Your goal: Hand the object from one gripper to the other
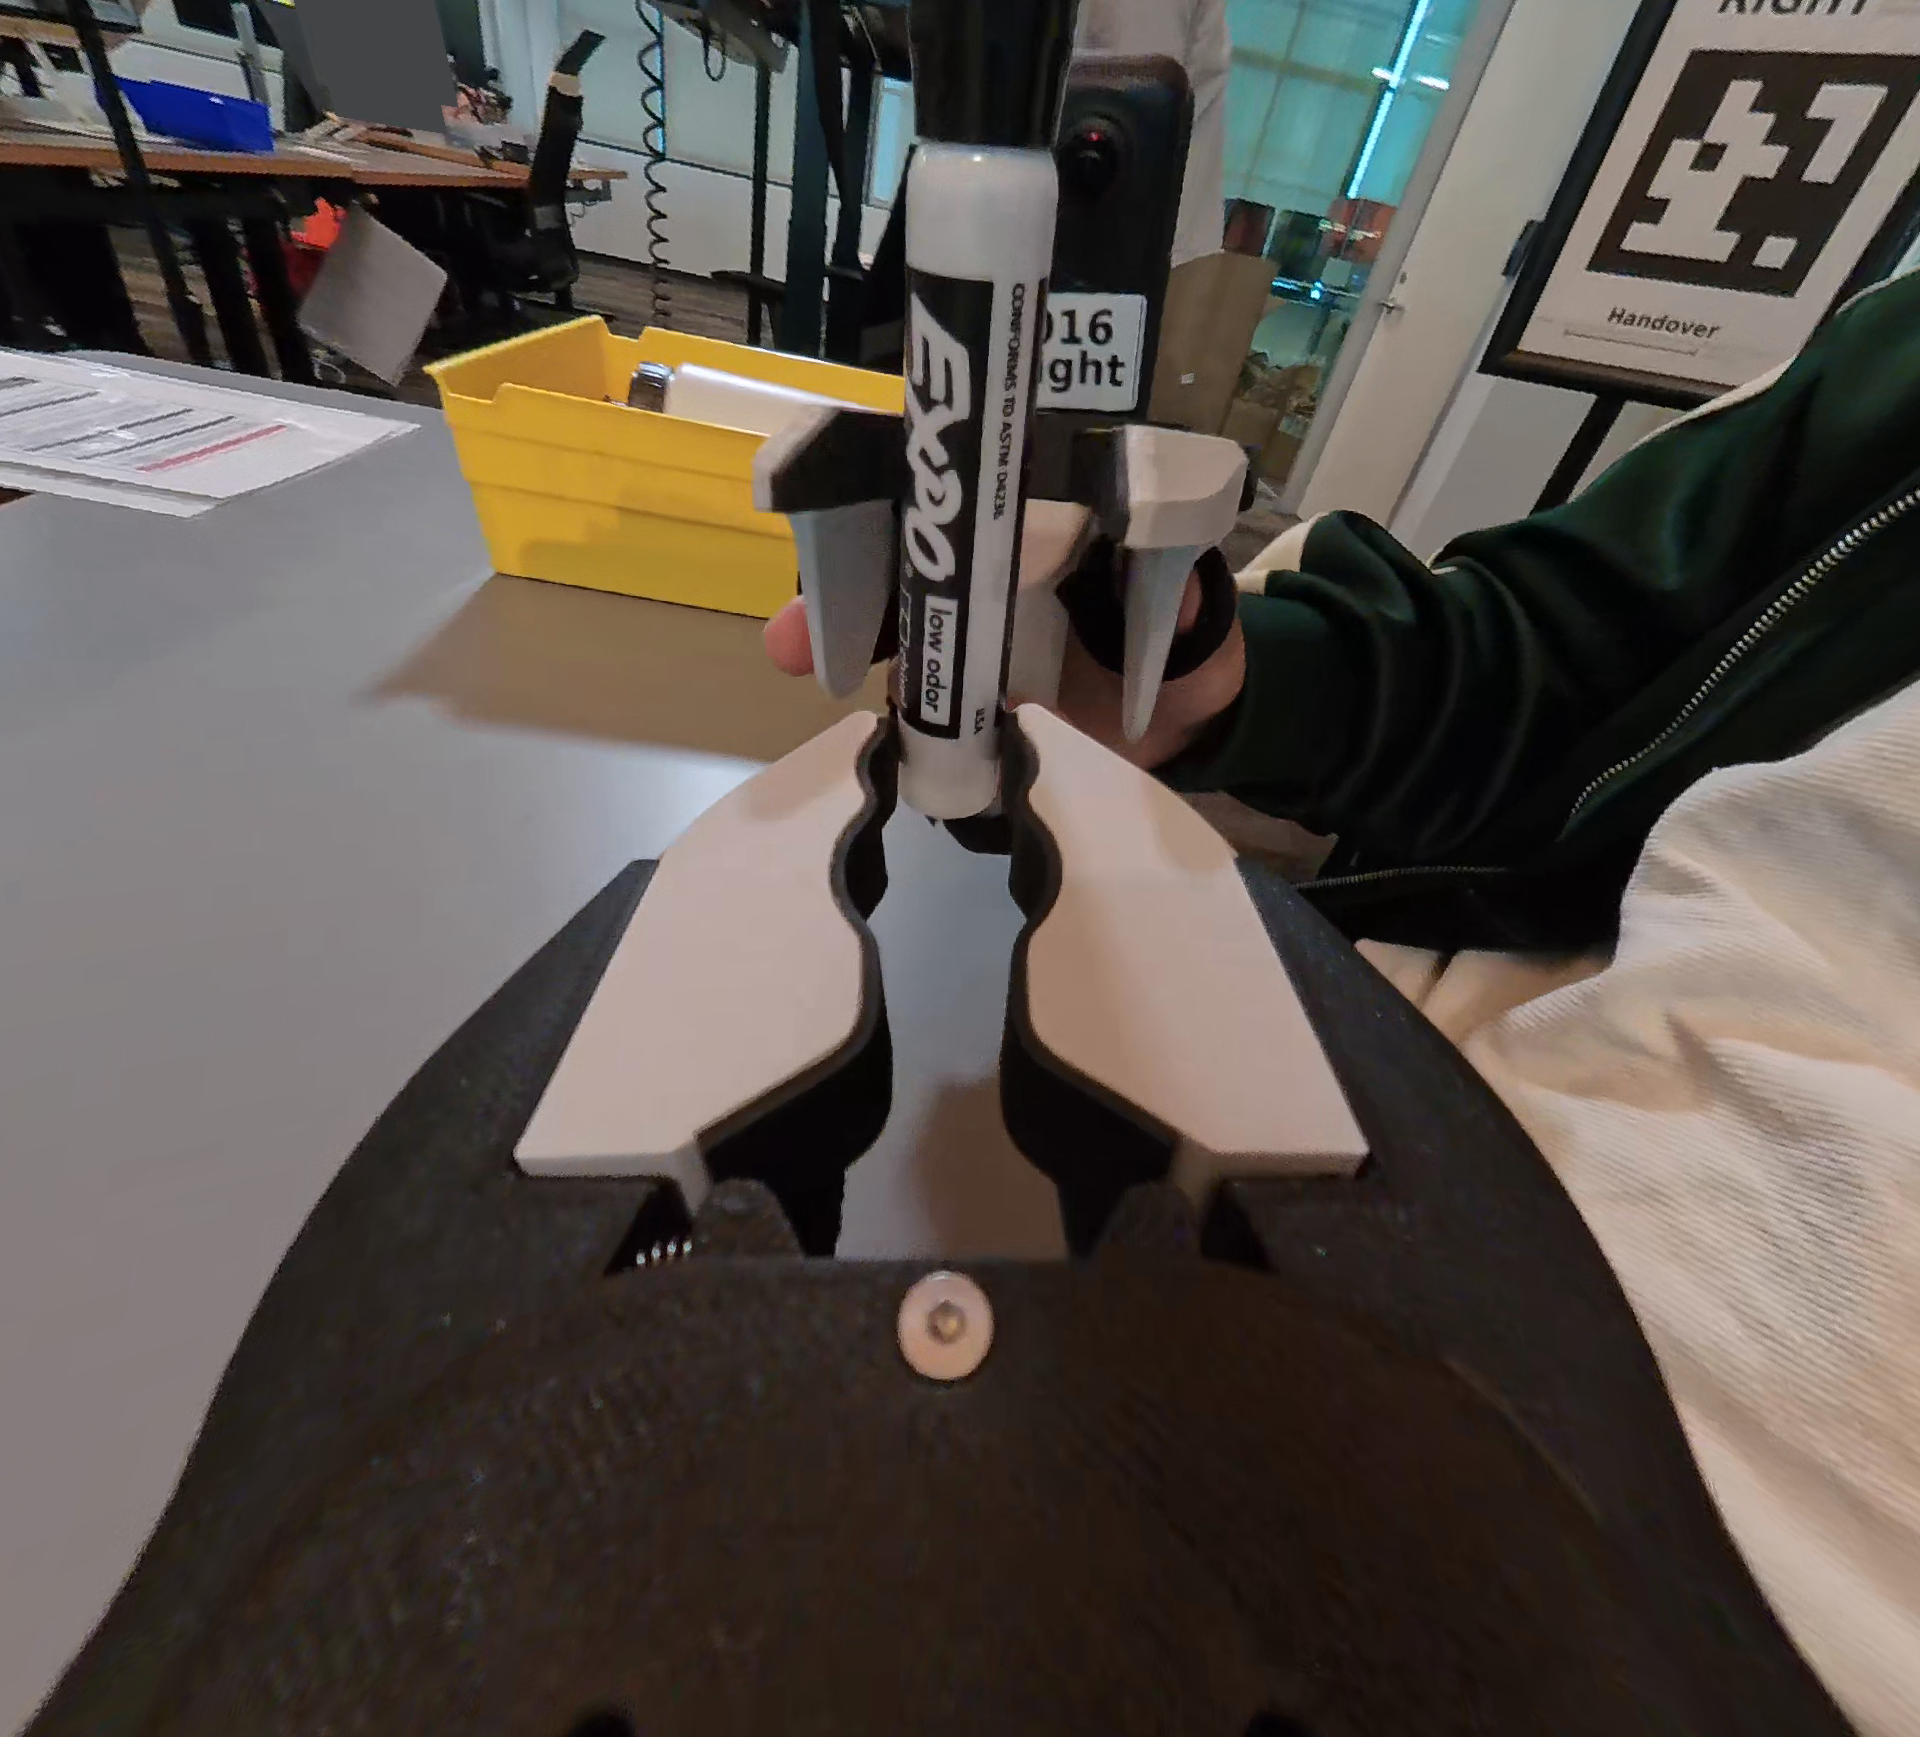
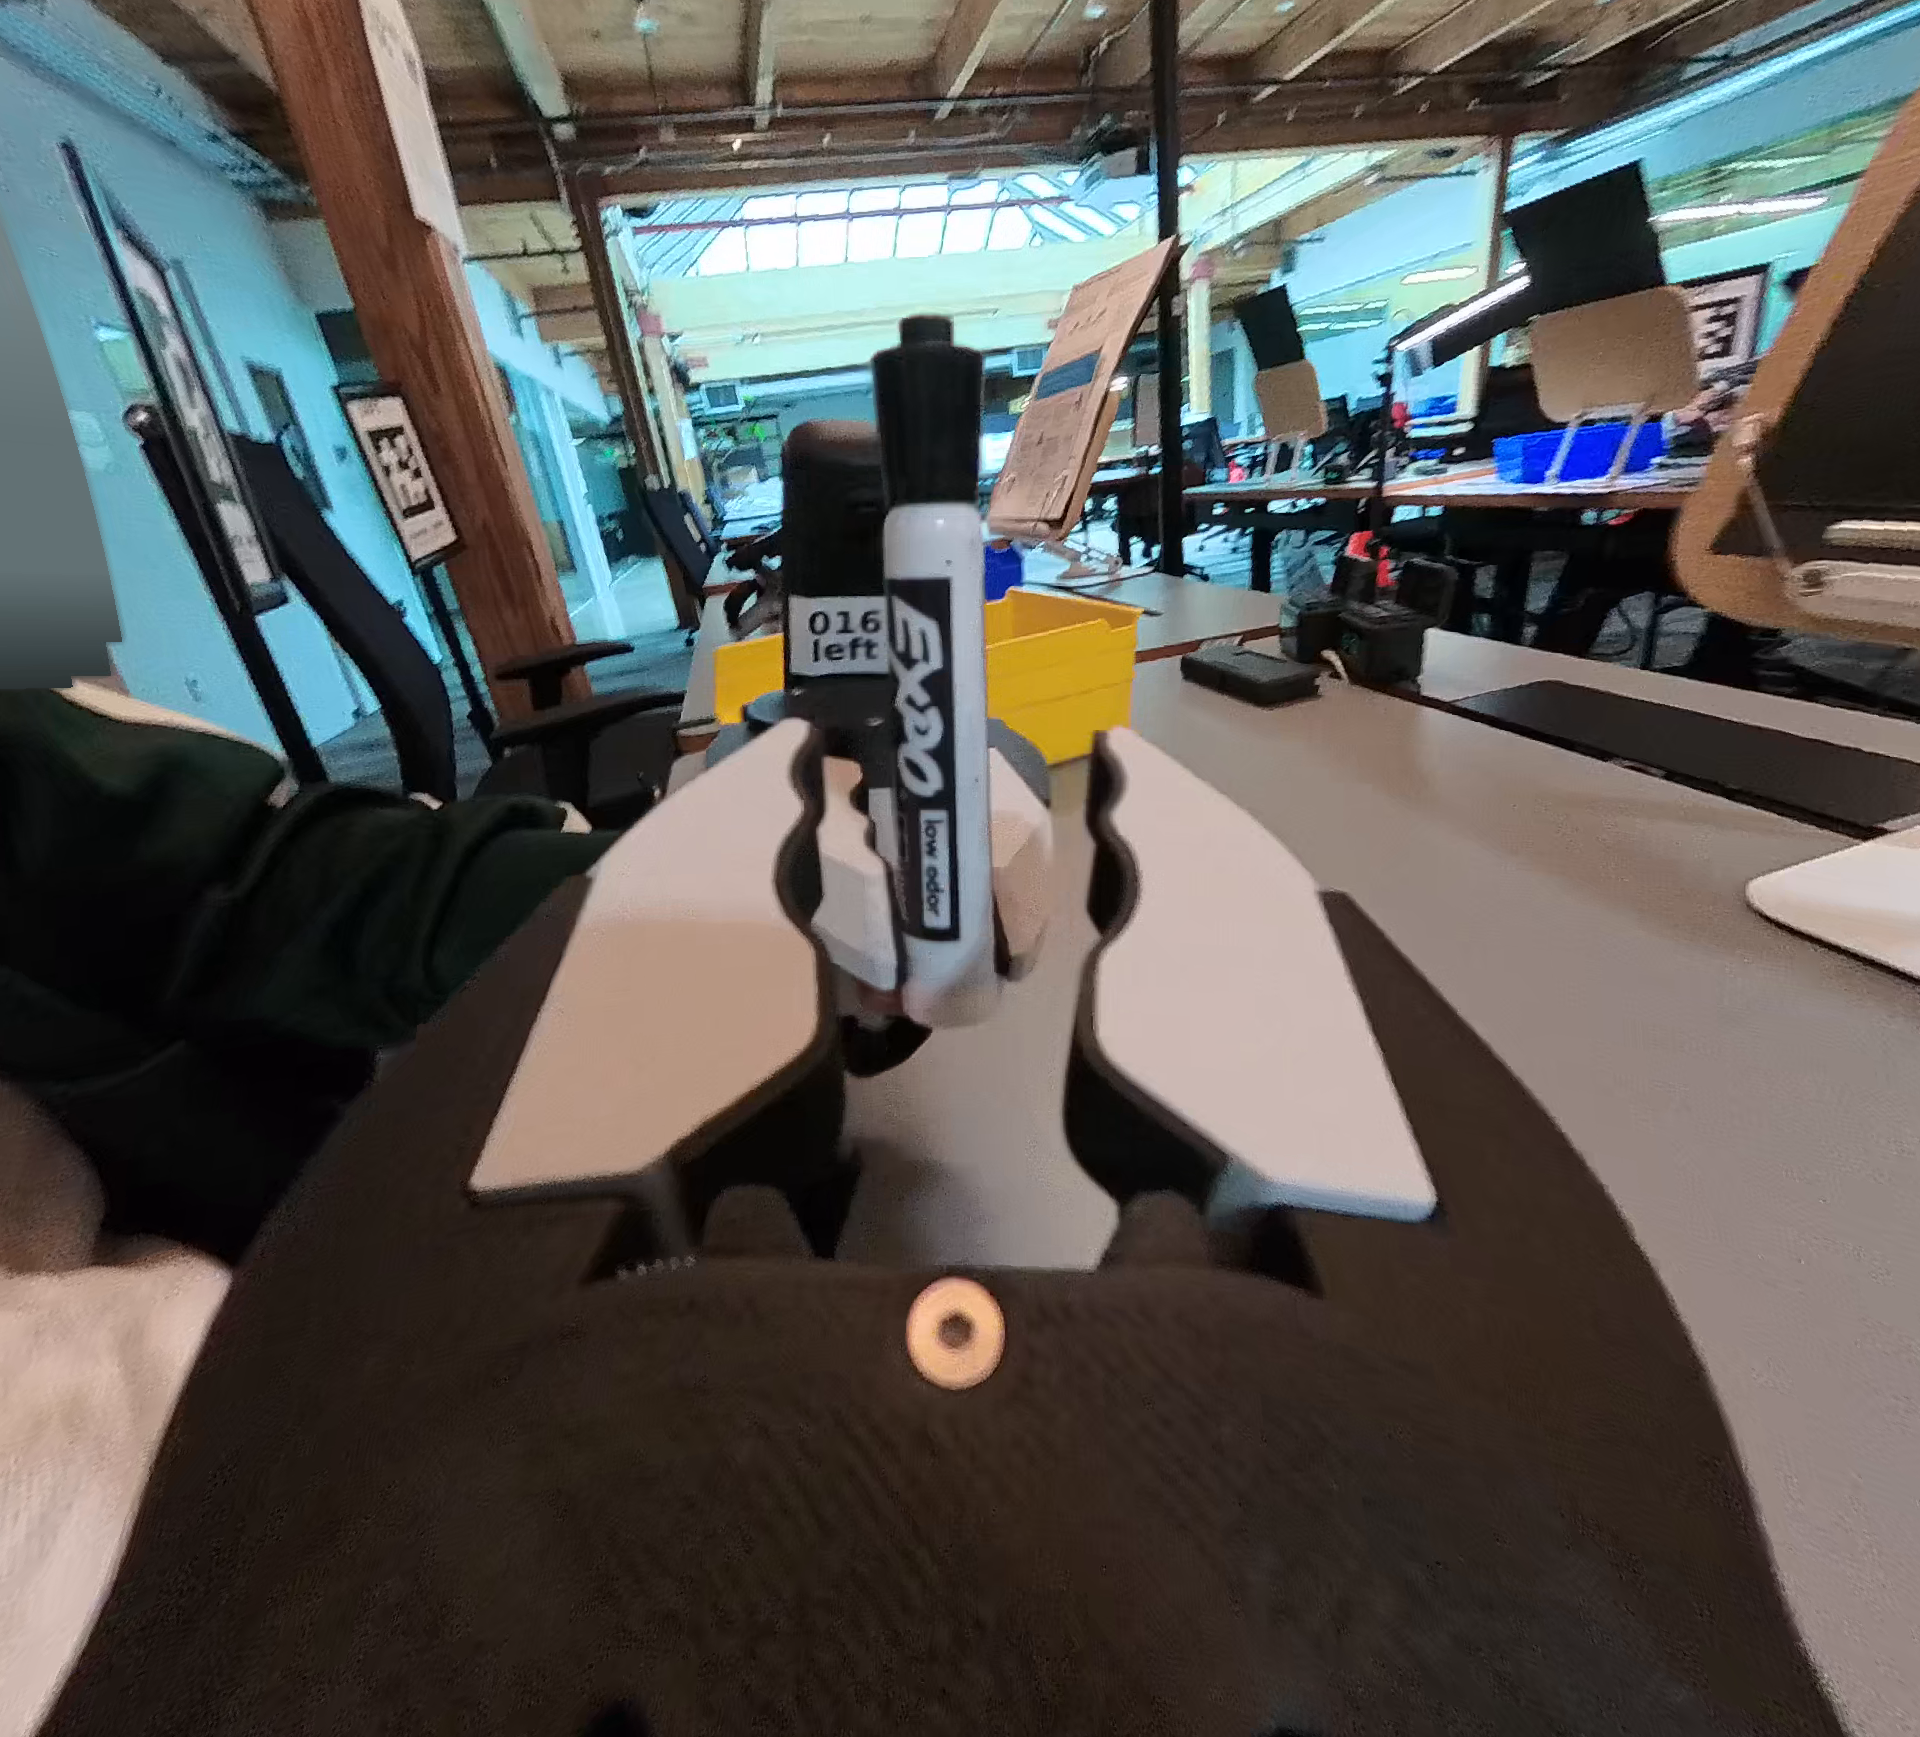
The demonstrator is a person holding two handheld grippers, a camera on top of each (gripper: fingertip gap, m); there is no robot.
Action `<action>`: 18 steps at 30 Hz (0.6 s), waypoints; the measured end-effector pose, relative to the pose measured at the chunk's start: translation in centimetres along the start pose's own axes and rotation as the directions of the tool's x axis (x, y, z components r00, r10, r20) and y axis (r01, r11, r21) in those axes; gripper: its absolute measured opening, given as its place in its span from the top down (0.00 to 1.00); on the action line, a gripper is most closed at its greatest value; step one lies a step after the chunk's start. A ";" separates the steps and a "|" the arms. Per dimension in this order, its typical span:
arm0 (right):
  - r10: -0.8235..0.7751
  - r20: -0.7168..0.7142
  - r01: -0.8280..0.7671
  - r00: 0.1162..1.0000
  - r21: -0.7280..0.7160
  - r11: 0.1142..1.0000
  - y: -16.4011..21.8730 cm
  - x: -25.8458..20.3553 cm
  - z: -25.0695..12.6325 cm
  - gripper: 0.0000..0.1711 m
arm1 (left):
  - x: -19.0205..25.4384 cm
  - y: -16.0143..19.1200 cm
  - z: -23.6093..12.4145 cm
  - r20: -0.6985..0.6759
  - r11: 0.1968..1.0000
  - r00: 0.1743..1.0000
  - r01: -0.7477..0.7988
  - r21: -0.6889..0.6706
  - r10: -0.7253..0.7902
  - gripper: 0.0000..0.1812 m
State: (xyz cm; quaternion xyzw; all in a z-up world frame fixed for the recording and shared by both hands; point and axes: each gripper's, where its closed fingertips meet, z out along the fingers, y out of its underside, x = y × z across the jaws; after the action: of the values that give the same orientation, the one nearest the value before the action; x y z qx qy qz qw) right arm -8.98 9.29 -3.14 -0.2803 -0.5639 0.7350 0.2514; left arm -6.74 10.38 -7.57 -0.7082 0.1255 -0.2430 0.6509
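White-barrelled marker (image 1: 961,482) stands upright above the grey worktop (image 1: 260,700), its base clamped by the left hand-held gripper (image 1: 948,757), evidently presenting the barrel to the right hand-held gripper (image 2: 951,856), whose fingers flank it, spread and not gripping.

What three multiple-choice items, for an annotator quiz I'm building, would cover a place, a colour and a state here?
1. Where does the yellow bin stand? A on the table B on a chair C in a gripper
2. The marker's cap is: A red B black C blue
3. The right gripper is: A shut on the marker B open, fingers either side of it C far from it
Answers: 1 A, it rests on the table behind the marker; 2 B, black top; 3 B, gaps show both sides, while the left gripper clamps the lower end.
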 end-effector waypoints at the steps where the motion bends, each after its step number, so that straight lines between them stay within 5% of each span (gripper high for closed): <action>1: -0.001 -0.027 0.001 1.000 0.013 1.000 -0.2 0.4 -0.1 0.69 | -0.2 -0.1 -0.1 0.013 1.000 1.000 0.003 0.009 -0.003 0.90; 8: -0.203 -0.422 0.182 0.884 -0.091 0.979 -1.1 3.3 -1.4 0.74 | -3.4 0.1 -1.1 0.289 0.999 0.957 0.005 -0.042 0.007 0.89; 13: -0.226 -0.437 0.160 0.871 -0.183 0.970 0.5 2.5 -0.2 0.75 | -3.3 0.8 -0.2 0.391 0.980 0.906 -0.102 -0.169 0.161 0.89; 15: -0.181 -0.424 0.116 0.887 -0.176 0.978 0.8 2.3 -0.2 0.89 | -2.7 0.9 0.4 0.390 0.970 0.897 -0.141 -0.196 0.209 0.89; 18: -0.121 -0.412 0.069 0.903 -0.140 0.988 0.3 2.4 -0.6 0.89 | -2.5 0.4 0.5 0.384 0.975 0.900 -0.156 -0.155 0.205 0.89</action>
State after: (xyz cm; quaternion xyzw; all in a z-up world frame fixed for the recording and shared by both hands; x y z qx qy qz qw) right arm -10.27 11.30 -3.92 -0.4184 -0.5537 0.6087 0.3845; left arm -8.60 12.00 -8.42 -0.7659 0.0703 -0.0245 0.6386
